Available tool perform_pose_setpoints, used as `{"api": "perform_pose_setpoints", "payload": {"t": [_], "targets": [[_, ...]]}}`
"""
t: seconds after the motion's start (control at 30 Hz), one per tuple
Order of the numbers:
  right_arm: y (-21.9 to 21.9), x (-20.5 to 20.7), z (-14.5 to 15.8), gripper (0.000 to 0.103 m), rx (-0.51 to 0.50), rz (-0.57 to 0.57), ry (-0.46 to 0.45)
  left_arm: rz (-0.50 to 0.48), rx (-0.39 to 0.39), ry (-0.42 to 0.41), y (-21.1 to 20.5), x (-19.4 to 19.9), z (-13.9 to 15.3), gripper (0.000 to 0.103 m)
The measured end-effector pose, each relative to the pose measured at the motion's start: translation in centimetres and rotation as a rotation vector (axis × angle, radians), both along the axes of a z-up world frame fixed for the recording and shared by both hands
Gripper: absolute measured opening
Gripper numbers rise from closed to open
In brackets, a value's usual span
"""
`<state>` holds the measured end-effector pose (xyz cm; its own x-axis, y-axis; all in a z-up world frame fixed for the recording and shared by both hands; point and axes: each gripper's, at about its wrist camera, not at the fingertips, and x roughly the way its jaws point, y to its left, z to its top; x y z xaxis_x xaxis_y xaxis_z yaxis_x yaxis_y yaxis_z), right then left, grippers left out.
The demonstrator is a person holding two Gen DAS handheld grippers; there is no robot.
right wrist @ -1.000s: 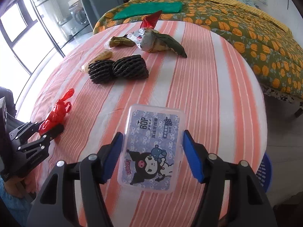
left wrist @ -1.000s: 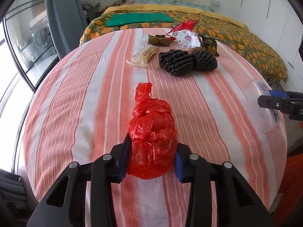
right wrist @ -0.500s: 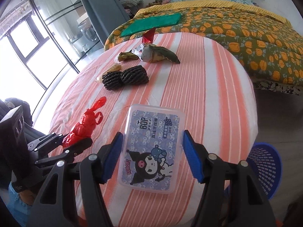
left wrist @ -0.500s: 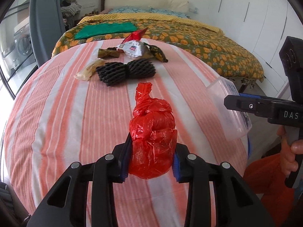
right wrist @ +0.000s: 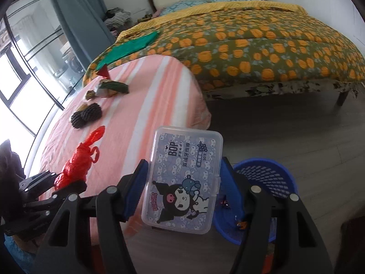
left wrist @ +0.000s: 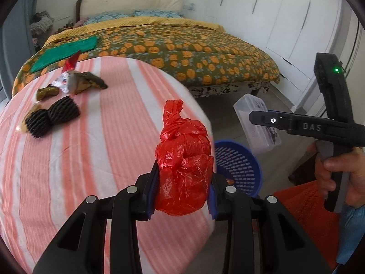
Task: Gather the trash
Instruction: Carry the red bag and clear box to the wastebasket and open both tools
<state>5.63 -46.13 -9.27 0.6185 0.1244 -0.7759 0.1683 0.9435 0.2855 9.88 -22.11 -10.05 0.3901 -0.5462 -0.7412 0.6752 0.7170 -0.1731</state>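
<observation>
- The table (left wrist: pixel 68 159), under its pink striped cloth, lay to the left of both grippers and partly below the left one; the remaining trash sat on its far side, well apart from either gripper.
- The blue basket (right wrist: pixel 267 182) stood on the floor off the table's edge, just below and to the right of the right gripper (right wrist: pixel 182 182). From the left gripper (left wrist: pixel 182 196) it showed ahead, lower and to the right, partly hidden behind the held bag.
- The clear plastic box (right wrist: pixel 184 178) was pinched across its short sides by the right gripper, its long axis running forward along the fingers and hanging over the floor beside the basket's rim.
- The red plastic bag (left wrist: pixel 182 171) was squeezed in the left gripper, knotted tail pointing forward and up, over the table's edge rather than over the basket.
- By my judgement the right hand was the nearer to the basket, so the box needed only a short carry rightward before release; the bag had farther to go, across the table's edge.
</observation>
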Motion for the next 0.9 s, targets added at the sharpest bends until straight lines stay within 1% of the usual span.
{"api": "perform_pose_setpoints", "payload": {"t": [0.13,0.3,0.43,0.6,0.7,0.8,0.83,0.87,0.9], "targets": [[-4.3,-1.2,-1.7,0.063,-0.017,-0.070,0.029,-0.067,0.005,0.004,-4.8,-1.3,0.1,0.034],[-8.4,-2.3,-3.6,0.063,-0.044,-0.154,0.035,-0.125,0.023,0.023,-9.7,-2.4,-1.3,0.035],[-11.0,-3.2,-5.6,0.063,-0.024,-0.209,0.042,-0.139,0.030,0.083,-13.1,-2.3,-4.0,0.035],[-13.5,-3.9,-7.3,0.063,0.011,-0.252,0.064,-0.154,0.065,0.127,-16.7,-1.7,-7.5,0.035],[-14.4,-4.3,-7.8,0.063,0.028,-0.271,0.063,-0.162,0.083,0.145,-18.4,-1.4,-9.0,0.035],[-15.2,-4.4,-8.3,0.063,0.049,-0.289,0.066,-0.171,0.099,0.145,-19.8,-1.2,-10.3,0.036],[-15.4,-4.4,-8.5,0.063,0.054,-0.293,0.067,-0.175,0.102,0.141,-20.4,-1.0,-10.8,0.037],[-15.7,-4.4,-8.7,0.064,0.065,-0.299,0.067,-0.180,0.104,0.138,-20.9,-1.0,-11.3,0.043],[-16.0,-4.4,-8.9,0.076,0.082,-0.305,0.062,-0.183,0.111,0.135,-21.6,-0.7,-11.9,0.047]]}}
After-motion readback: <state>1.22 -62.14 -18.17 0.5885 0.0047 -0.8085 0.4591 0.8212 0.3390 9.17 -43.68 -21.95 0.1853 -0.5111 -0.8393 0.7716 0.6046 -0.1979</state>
